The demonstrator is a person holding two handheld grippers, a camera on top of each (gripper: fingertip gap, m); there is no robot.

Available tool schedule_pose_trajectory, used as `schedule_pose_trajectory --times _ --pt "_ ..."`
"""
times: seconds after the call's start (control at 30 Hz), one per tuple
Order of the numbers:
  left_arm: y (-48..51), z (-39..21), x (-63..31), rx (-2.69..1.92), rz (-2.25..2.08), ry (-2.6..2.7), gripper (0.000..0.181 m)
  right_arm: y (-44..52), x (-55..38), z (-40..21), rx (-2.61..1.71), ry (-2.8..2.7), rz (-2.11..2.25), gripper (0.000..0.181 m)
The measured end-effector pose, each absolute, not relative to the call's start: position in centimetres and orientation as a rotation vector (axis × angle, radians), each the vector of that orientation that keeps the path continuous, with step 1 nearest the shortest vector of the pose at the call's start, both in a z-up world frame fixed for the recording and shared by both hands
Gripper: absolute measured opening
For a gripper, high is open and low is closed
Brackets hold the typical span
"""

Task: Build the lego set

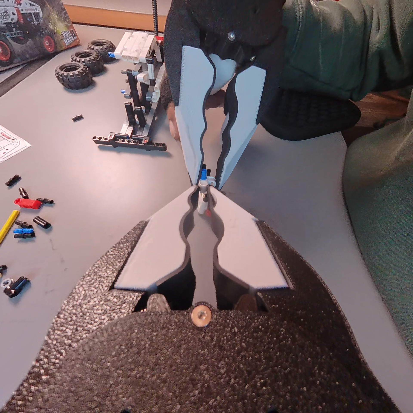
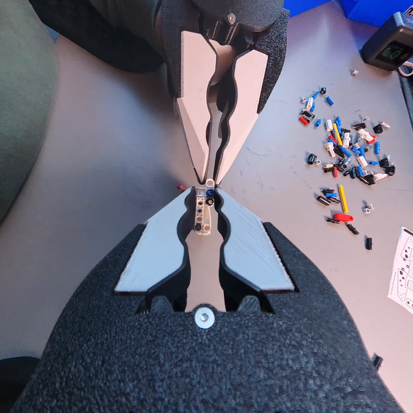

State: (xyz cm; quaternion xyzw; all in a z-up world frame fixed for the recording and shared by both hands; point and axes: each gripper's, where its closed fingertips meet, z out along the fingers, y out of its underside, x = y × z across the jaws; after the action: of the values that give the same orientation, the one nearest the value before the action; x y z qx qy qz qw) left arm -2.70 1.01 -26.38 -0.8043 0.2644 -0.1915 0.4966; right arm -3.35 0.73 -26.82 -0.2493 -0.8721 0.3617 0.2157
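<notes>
Right wrist view: my right claw is nipped onto a small white lego assembly held above the grey tabletop. My left claw meets it tip to tip, apparently gripping the same piece's white end. Loose lego parts lie well apart; the part-built model and three tyres sit farther off.

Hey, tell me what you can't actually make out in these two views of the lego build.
- Left wrist view: how the small white assembly joins up; both claws' tips crowd it.
- Left wrist view: the half-built truck frame's right side; the right claw and a sleeve cover it.
- Right wrist view: single pieces in the loose pile; too small.
- Right wrist view: the paper sheet; cut by the frame edge.
</notes>
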Motion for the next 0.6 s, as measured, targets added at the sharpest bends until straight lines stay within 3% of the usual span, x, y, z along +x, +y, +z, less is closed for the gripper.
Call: schedule_pose_trajectory --times 0.6 --pt "1.25 -27.08 -2.67 -1.982 -0.429 0.634 0.006 1.08 -3.14 -27.17 -0.712 -2.389 1.01 0.017"
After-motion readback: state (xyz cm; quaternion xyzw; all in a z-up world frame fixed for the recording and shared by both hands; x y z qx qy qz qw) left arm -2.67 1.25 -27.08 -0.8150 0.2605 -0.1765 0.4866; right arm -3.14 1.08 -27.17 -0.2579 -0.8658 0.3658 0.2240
